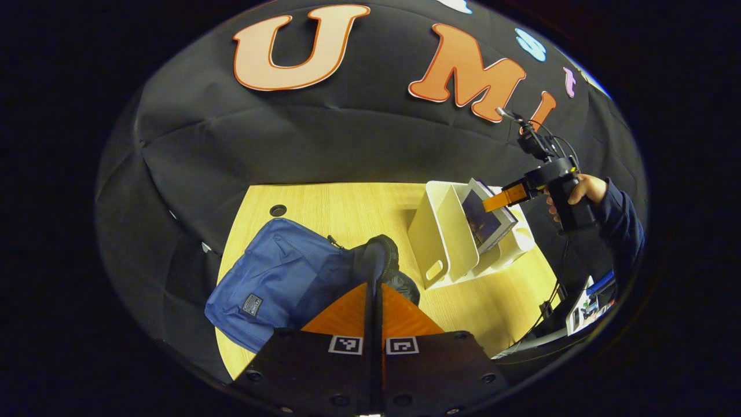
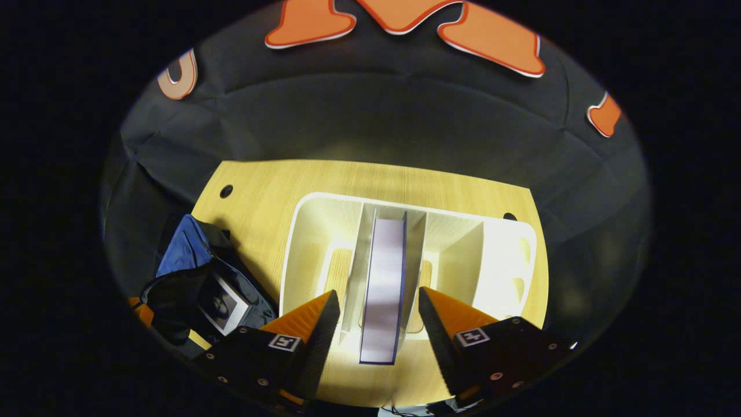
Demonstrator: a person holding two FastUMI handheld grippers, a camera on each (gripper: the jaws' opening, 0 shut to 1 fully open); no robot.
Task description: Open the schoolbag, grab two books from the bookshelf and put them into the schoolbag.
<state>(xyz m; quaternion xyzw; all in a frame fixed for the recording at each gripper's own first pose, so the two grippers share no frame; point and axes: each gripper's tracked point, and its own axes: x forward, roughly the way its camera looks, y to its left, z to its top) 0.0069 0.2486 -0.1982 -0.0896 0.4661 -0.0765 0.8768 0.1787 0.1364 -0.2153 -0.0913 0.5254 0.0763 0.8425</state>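
I hold my right gripper (image 2: pixel 373 315) spread astride the upright blue-edged book (image 2: pixel 383 284) in the white plastic bookshelf (image 2: pixel 301 231), while my left gripper (image 1: pixel 373 307), fingers pressed together, pinches the blue fabric schoolbag's (image 1: pixel 278 278) rim, presumably keeping it open.

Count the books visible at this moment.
2. A blue-edged book stands in the white plastic bookshelf between the open right gripper's fingers; another lies inside the blue fabric schoolbag. Others may be hidden.

Left gripper (image 1: pixel 375 289): orange wedge fingers on black blocks, square black-and-white markers, round screws along lower frame edge. Right gripper (image 2: pixel 373 315): same build. At right of left gripper view: hand (image 1: pixel 582 191), dark navy sleeve (image 1: pixel 622 226), black cables.
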